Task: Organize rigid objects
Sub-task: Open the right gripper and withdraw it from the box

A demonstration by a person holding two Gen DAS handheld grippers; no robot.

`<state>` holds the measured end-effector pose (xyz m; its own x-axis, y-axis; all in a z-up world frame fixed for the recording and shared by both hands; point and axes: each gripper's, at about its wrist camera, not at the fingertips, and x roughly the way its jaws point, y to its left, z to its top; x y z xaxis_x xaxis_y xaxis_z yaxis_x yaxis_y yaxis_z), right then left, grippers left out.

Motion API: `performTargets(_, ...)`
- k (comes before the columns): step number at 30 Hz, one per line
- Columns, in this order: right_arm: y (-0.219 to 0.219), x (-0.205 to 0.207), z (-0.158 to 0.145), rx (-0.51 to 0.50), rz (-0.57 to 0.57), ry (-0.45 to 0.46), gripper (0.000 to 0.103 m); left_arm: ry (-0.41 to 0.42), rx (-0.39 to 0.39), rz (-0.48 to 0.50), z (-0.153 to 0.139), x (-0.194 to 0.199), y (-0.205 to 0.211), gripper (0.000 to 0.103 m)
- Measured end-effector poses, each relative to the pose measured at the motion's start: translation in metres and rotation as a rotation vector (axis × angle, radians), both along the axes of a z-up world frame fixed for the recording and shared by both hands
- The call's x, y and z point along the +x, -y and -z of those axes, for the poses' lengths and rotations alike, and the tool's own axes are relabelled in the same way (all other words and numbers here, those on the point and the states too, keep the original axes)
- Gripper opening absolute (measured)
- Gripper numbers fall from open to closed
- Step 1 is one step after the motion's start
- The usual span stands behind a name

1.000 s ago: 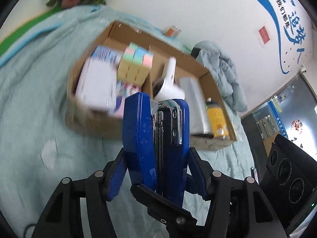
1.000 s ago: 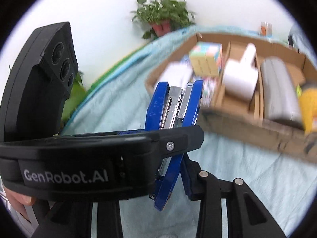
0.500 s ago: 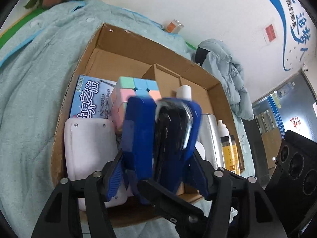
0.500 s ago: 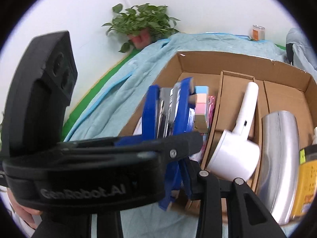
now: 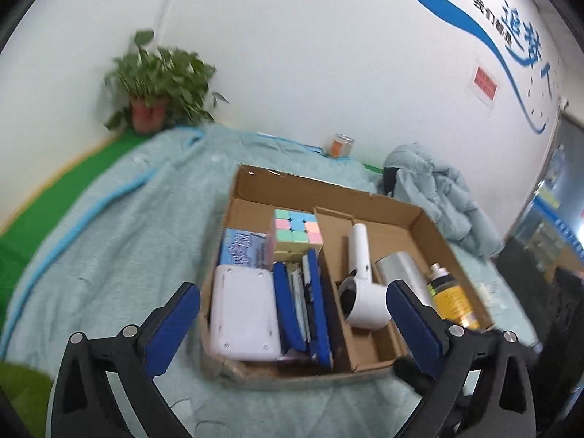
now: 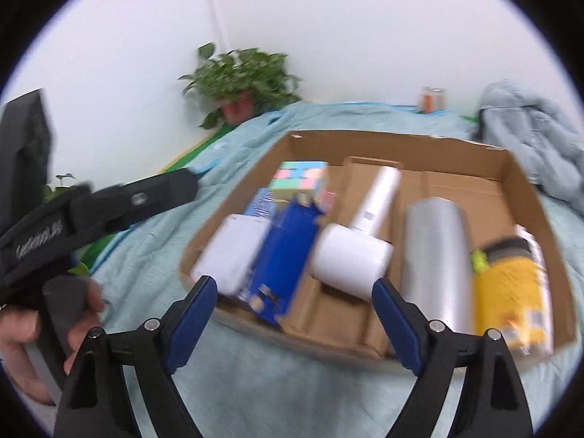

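Note:
A blue stapler [image 5: 303, 306] lies in the left compartment of the cardboard box [image 5: 310, 189], between a white case [image 5: 244, 317] and the divider; it also shows in the right wrist view [image 6: 288, 255]. A pastel cube [image 5: 297, 233] and a blue booklet [image 5: 241, 250] sit behind it. My left gripper [image 5: 292, 314] is open and empty, above the box's near edge. My right gripper [image 6: 294, 301] is open and empty in front of the box [image 6: 401, 142].
A white hair dryer [image 5: 361, 284], a silver cylinder [image 5: 398, 273] and a yellow bottle [image 5: 452, 301] fill the box's right compartments. A potted plant [image 5: 157, 84], a small can [image 5: 341, 144] and a bundled grey jacket [image 5: 438, 197] sit on the teal blanket.
Both grippers held the blue stapler and carried it over the box. They have opened and pulled back; the stapler now lies in the left compartment.

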<state>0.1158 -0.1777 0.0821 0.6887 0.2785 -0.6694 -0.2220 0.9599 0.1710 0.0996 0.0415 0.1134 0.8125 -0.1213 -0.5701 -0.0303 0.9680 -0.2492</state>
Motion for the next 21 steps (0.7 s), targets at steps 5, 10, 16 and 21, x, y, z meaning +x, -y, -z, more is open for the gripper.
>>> performTargets(5, 0.026, -0.026, 0.007, -0.050, 0.082, 0.007, 0.088, 0.024, 0.068, -0.040, 0.013, -0.038, 0.036, 0.102)
performTargets(10, 0.042, -0.047, 0.010, -0.102, 0.117, 0.028, 0.090, 0.044, 0.082, -0.055, 0.020, -0.060, 0.066, 0.102)
performTargets(16, 0.067, -0.074, 0.010, -0.135, 0.150, 0.072, 0.094, 0.056, 0.117, -0.021, 0.026, -0.079, 0.109, 0.102)
performTargets(21, 0.075, -0.086, 0.009, -0.149, 0.141, 0.081, 0.094, 0.057, 0.132, 0.008, 0.019, -0.091, 0.132, 0.102)
